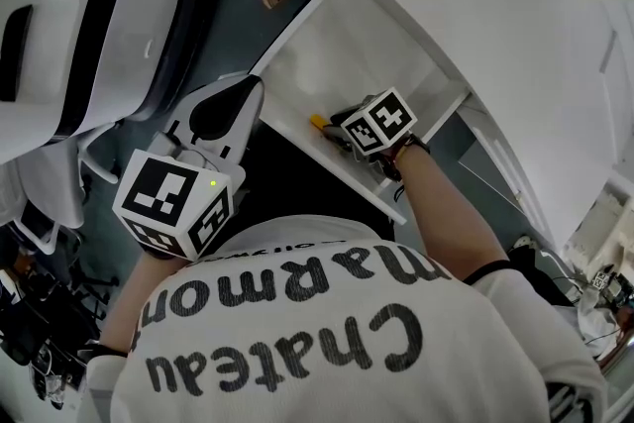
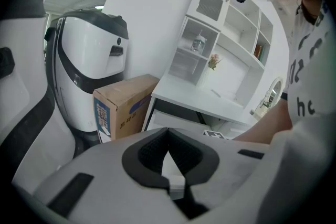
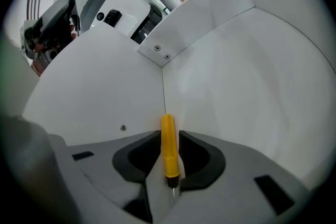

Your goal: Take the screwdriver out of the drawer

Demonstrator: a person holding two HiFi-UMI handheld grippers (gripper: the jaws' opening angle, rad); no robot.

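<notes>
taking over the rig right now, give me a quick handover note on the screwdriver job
Left gripper: jaws shut, nothing in them, held outside the drawer.
Right gripper: reaching down into the open drawer, jaws closed on the yellow handle of the screwdriver.
Screwdriver: inside the drawer, handle end pointing at the corner where two drawer walls meet.
Done: drawer open, screwdriver gripped.
Left to do: lift the screwdriver up and out of the drawer. Check that the grip holds as you raise it.
</notes>
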